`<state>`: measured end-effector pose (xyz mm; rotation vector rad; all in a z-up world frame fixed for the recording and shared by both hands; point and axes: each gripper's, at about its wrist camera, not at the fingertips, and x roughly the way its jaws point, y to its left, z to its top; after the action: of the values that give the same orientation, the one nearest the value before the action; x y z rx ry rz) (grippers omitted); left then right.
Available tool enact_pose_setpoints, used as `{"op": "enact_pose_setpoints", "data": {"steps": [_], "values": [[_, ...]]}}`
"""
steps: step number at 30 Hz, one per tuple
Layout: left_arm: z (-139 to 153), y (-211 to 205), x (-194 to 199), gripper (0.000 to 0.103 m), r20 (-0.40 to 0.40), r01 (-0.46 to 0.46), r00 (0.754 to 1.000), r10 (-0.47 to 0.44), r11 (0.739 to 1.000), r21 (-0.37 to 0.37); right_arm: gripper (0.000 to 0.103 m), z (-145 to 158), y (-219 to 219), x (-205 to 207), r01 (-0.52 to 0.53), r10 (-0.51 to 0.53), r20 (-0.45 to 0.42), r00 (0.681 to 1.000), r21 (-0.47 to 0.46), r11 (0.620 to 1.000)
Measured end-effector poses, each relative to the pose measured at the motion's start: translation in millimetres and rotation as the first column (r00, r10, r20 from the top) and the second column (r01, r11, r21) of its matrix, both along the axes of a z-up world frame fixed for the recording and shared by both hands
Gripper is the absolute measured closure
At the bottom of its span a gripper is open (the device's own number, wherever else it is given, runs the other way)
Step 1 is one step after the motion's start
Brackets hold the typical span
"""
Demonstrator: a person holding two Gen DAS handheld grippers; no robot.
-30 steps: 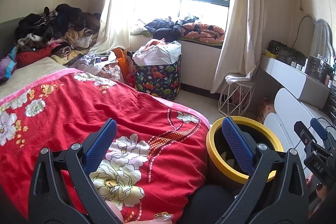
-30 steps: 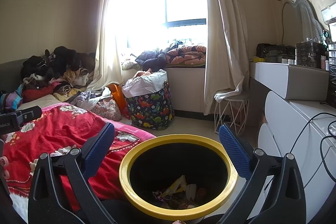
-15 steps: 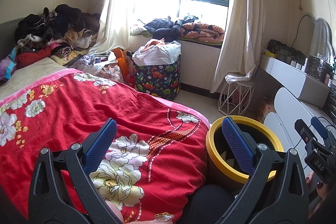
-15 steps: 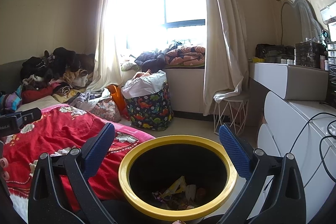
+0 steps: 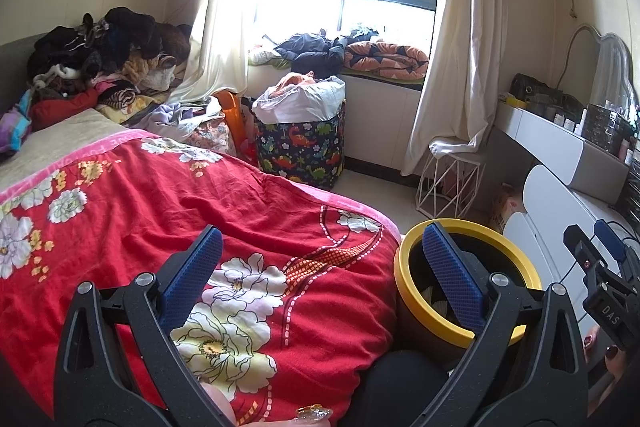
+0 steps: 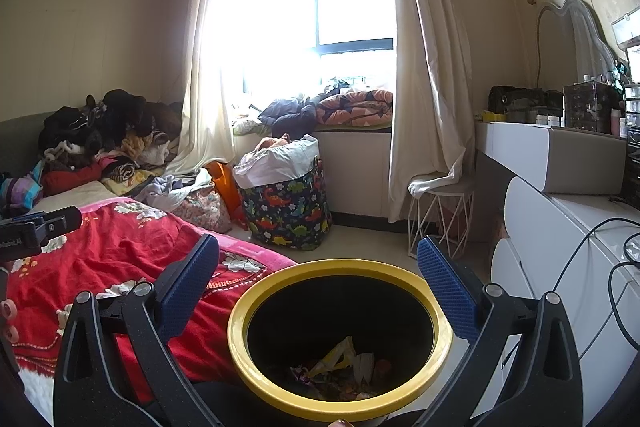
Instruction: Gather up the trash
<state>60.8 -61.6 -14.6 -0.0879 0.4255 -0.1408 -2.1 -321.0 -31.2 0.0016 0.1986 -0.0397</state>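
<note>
A black trash bin with a yellow rim [image 6: 340, 271] stands beside the bed; wrappers and scraps [image 6: 340, 363] lie at its bottom. It also shows in the left wrist view [image 5: 408, 267], right of the bed. My right gripper [image 6: 318, 279] is open and empty, held just above the bin's mouth. My left gripper [image 5: 322, 267] is open and empty over the red floral bedspread [image 5: 140, 203], its right finger in front of the bin. The right gripper's body shows at the left view's right edge [image 5: 604, 291].
A dinosaur-print laundry basket [image 5: 300, 143] stands under the window. Clothes are piled at the bed's head [image 5: 100, 55]. A white wire stool [image 5: 448, 179] and a white dresser [image 6: 560, 227] with cables stand on the right. The left gripper's body [image 6: 36, 227] shows at the right view's left edge.
Almost nothing has moved; both grippers stay open, with only a slight drift of the views.
</note>
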Motion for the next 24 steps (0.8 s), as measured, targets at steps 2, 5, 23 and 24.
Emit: {"op": "enact_pose_setpoints", "data": {"steps": [2, 5, 23, 24], "values": [[-1, 4, 0, 0.011, -0.015, 0.000, 1.000, 0.000, 1.000, -0.011, 0.006, 3, 1, 1, -0.005, 0.005, 0.001, 1.000, -0.008, 1.000], [-5, 22, 0, 0.011, -0.051, -0.036, 0.998, 0.034, 0.999, -0.036, 0.006, 10, 10, 5, -0.034, 0.034, 0.000, 0.999, -0.009, 0.999], [-119, 442, -65, 0.011, -0.381, -0.823, 0.422, 0.823, 0.524, 0.218, 0.006, -87, 444, 80, -0.865, 0.728, -0.644, 0.235, 0.203, 0.459], [-133, 449, -65, 0.011, -0.419, -0.820, 0.395, 0.817, 0.520, 0.240, 0.006, -102, 463, 75, -0.879, 0.704, -0.679, 0.209, 0.185, 0.439]]}}
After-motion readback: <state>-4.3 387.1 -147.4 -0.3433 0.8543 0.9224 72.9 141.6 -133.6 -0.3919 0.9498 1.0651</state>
